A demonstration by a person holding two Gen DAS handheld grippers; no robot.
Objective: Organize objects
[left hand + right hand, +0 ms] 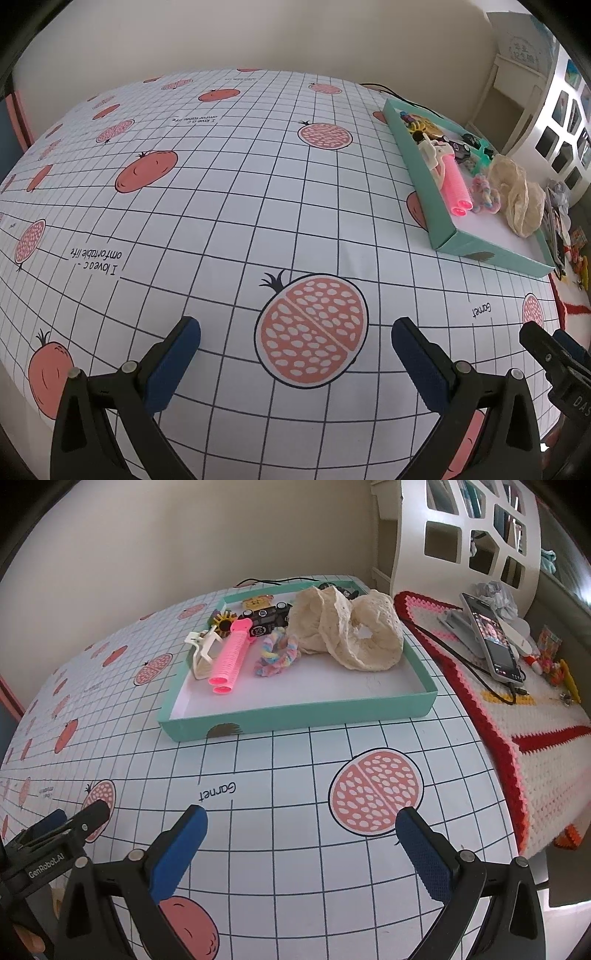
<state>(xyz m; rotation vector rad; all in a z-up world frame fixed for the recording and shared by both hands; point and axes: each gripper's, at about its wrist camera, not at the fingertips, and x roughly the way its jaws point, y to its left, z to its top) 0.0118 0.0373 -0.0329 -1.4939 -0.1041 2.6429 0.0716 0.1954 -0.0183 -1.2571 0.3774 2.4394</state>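
Observation:
A shallow teal tray (pixel 295 712) (pixel 476 245) lies on the pomegranate-print grid cloth. Inside it lie two cream lace scrunchies (pixel 354 631) (pixel 521 199), a pastel rainbow scrunchie (pixel 277 655) (pixel 484 195), a pink ribbed roller (pixel 231 657) (pixel 454 184), a white claw clip (pixel 203 650) (pixel 434 151), and small dark and yellow clips (pixel 266 618) at the far end. My right gripper (pixel 301 821) hovers open over the cloth in front of the tray, nothing between its fingers. My left gripper (pixel 295 332) hangs open over a pomegranate print, well left of the tray.
A red-edged crochet mat (pixel 517 746) lies right of the tray, carrying a phone (pixel 491 635) on a stand with a cable, and small toys (pixel 554 657). A white lattice shelf (pixel 472 528) stands behind. The wall runs along the far edge.

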